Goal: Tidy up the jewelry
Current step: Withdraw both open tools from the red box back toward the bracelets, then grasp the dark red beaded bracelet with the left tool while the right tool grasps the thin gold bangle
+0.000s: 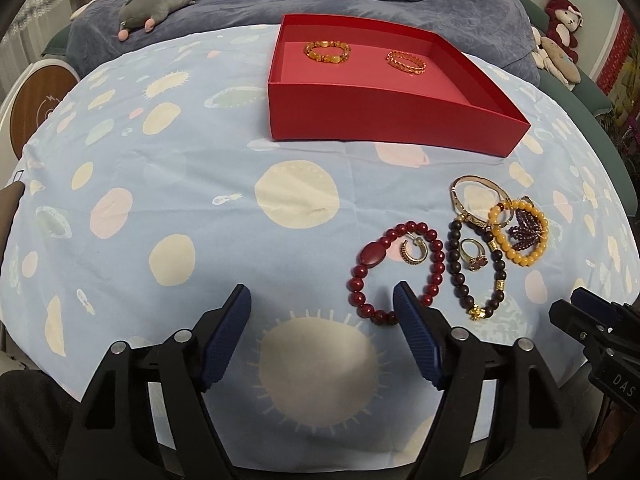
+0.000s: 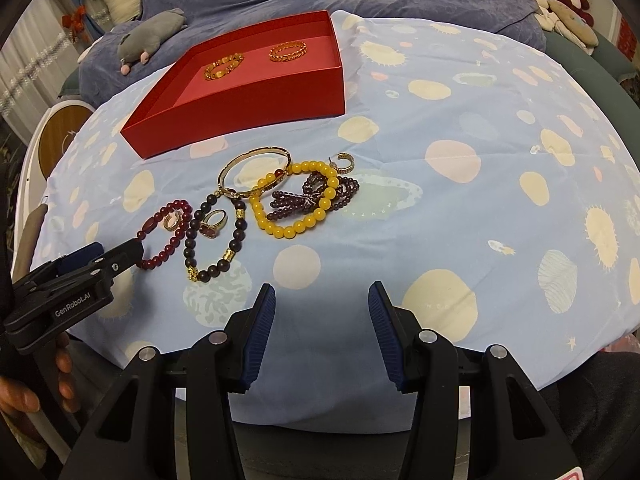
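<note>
lying loose, red bead bracelet (image 1: pixel 394 272) bears one oval stone

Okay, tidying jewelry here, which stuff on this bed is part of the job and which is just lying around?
Part of the job: red box, red bead bracelet, dark bead bracelet, yellow bead bracelet, gold bangle, ring.

Just lying around: grey plush, stuffed toys.
</note>
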Motion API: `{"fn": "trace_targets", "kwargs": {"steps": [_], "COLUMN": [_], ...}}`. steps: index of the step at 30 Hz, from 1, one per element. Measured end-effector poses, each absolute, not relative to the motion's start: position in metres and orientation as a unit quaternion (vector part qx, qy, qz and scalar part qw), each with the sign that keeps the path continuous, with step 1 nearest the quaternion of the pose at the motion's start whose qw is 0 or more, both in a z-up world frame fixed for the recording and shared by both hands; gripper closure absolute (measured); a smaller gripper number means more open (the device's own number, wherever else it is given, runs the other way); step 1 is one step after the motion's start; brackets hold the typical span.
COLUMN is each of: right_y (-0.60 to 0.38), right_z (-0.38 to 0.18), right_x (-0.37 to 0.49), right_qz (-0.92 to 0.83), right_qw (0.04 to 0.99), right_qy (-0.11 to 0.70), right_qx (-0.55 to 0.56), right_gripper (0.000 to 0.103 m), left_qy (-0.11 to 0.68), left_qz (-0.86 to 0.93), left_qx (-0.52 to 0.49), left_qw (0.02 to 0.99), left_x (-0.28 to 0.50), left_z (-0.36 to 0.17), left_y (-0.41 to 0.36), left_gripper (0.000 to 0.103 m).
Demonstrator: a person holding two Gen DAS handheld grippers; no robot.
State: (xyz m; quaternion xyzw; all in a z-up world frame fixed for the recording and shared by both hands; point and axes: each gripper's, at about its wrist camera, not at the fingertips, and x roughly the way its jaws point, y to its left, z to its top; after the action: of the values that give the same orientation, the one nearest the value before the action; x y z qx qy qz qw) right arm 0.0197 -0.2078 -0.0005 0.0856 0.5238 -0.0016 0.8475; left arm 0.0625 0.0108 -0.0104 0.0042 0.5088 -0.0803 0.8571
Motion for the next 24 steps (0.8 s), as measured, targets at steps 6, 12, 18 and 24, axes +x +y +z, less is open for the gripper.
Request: {"fn": "trace_targets", "kwargs": {"steps": [6, 12, 18, 24], "right_y": [-0.203, -0.193, -0.18, -0.177], "right_z": [0.005, 0.009, 0.008, -0.004], "right_x": [0.038, 0.071, 0.101, 0.125], "right_qz": [0.007, 0.023, 0.033, 0.036], "right_qw": [0.852, 0.854, 0.857, 0.851], "right_qy": [0.518, 0.516, 0.513, 0.523], "right_qx": [0.078, 0.064, 0.046, 0.034], "right_gripper": [0.055, 0.055, 0.055, 0.061], "left_qy": [0.497, 0.501, 0.502, 0.509], "left_qz": [-0.092, -0.121, -0.117, -0.115], "left_qx": [0.031, 0.026, 0.007, -0.015], "left_qw": [0.862, 0.857, 0.857, 0.853], "left_x": [0.066, 0.073, 0.076, 0.082], "left_z": [-0.011, -0.009, -0.006, -0.005], "left_y": [-0.004, -0.012, -0.004, 0.004], "left_gripper": [0.06, 0.095, 0.095, 0.095]}}
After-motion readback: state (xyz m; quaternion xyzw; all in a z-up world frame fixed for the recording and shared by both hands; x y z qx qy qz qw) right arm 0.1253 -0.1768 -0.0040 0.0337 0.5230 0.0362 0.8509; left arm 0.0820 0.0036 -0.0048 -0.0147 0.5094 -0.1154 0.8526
